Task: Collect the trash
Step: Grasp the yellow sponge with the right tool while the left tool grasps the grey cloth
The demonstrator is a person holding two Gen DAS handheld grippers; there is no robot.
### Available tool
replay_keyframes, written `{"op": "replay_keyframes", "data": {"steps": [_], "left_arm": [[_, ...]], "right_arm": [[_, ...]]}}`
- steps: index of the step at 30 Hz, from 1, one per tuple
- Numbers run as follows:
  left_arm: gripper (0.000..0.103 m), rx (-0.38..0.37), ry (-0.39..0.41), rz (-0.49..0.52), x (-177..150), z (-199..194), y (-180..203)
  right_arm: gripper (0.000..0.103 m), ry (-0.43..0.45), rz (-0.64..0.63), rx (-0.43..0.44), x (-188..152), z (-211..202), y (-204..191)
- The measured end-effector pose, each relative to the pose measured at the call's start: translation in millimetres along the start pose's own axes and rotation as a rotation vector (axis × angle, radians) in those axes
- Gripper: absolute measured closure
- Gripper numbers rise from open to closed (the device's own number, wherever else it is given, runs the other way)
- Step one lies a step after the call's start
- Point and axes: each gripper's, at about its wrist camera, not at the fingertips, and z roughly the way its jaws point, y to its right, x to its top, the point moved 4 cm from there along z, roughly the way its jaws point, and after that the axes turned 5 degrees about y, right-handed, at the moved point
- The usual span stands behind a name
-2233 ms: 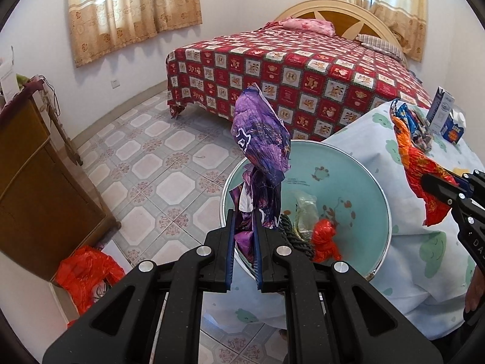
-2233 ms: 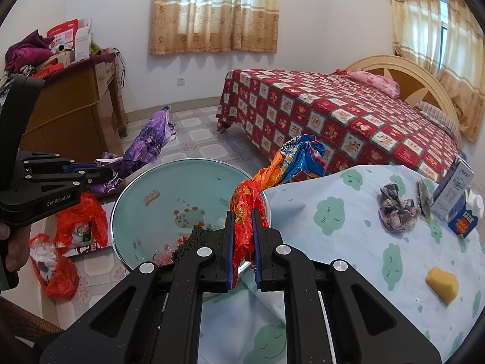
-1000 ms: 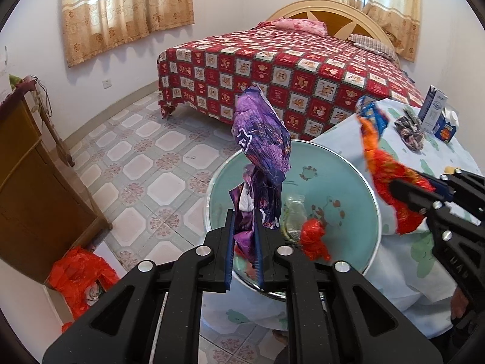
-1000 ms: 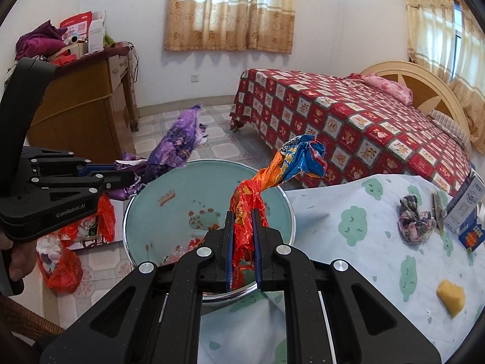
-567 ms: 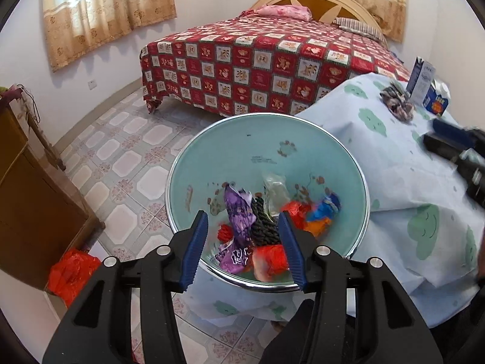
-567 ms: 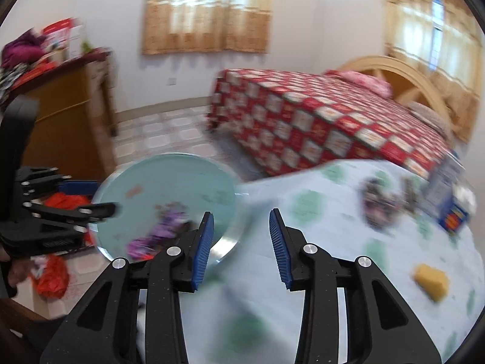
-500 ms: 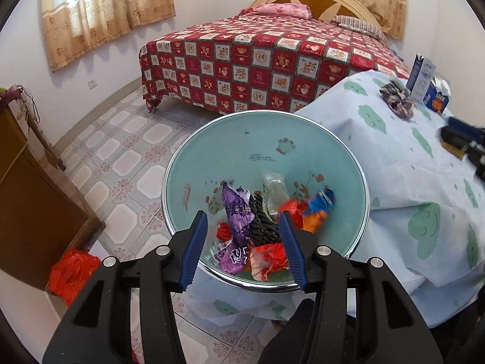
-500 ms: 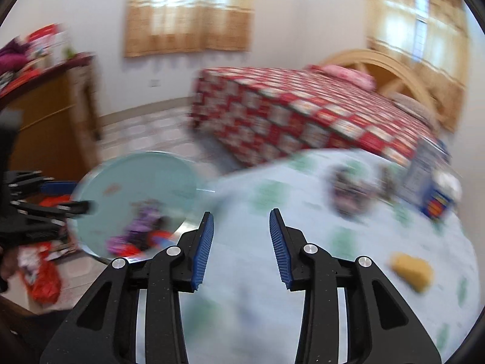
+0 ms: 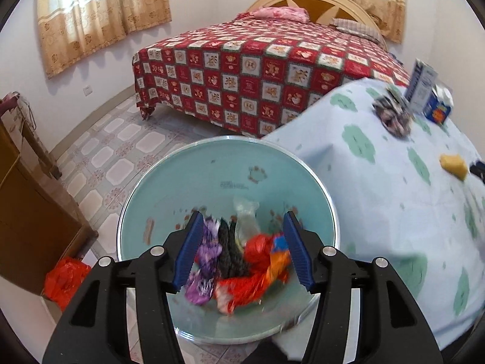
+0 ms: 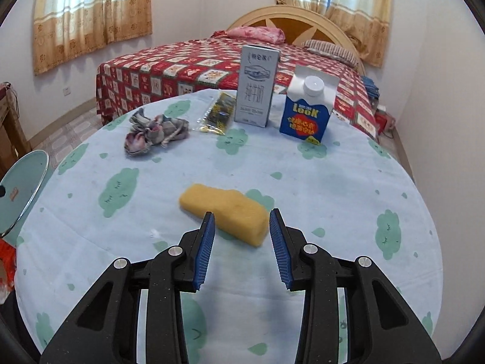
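Observation:
In the left wrist view my left gripper (image 9: 242,217) hangs over a teal basin (image 9: 272,163); its jaws are opening and nothing is between them. In the basin lie a purple wrapper (image 9: 204,254), an orange-red wrapper (image 9: 257,273), a black scrap (image 9: 230,251) and a clear bag (image 9: 245,215). Over the round table (image 10: 333,182) my right gripper (image 10: 241,214) is open, its fingertips just short of a yellow sponge (image 10: 224,209). Farther back lie a crumpled rag-like piece (image 10: 154,133) and a dark packet (image 10: 218,112). A grey carton (image 10: 256,88) and a blue carton (image 10: 309,112) stand upright.
The basin (image 10: 27,182) sits off the table's left edge. A bed with a red patterned cover (image 9: 257,69) fills the back of the room. A brown cabinet (image 9: 27,206) stands at the left, with a red plastic bag (image 9: 65,282) on the tiled floor beside it.
Both grippers opened and dropped their wrappers, purple from the left and orange-red from the right, into the basin. The right gripper then swung right over the table to the sponge.

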Motion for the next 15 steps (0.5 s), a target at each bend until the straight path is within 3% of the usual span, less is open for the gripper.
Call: {"op": "replay_keyframes", "data": {"steps": [5,9,11,12,15], "left_arm": [[0.048,0.020,0.001,-0.061,24,17,-7],[0.047,0.029,-0.012,-0.052,32,26,-3],[0.047,0.025,-0.018,-0.041,33,27,2],[0.047,0.014,-0.023,-0.033,35,28,7],[0.047,-0.021,-0.022,-0.001,43,28,31]], "right_arm": [[0.065,-0.021,-0.029,0.043,1,8,-5],[0.067,-0.076,-0.044,0.076,0,22,-9],[0.075,-0.097,-0.047,0.071,0,26,-9],[0.086,-0.096,-0.044,0.066,0,25,-8],[0.093,-0.074,-0.007,0.079,1,17,-2]]}}
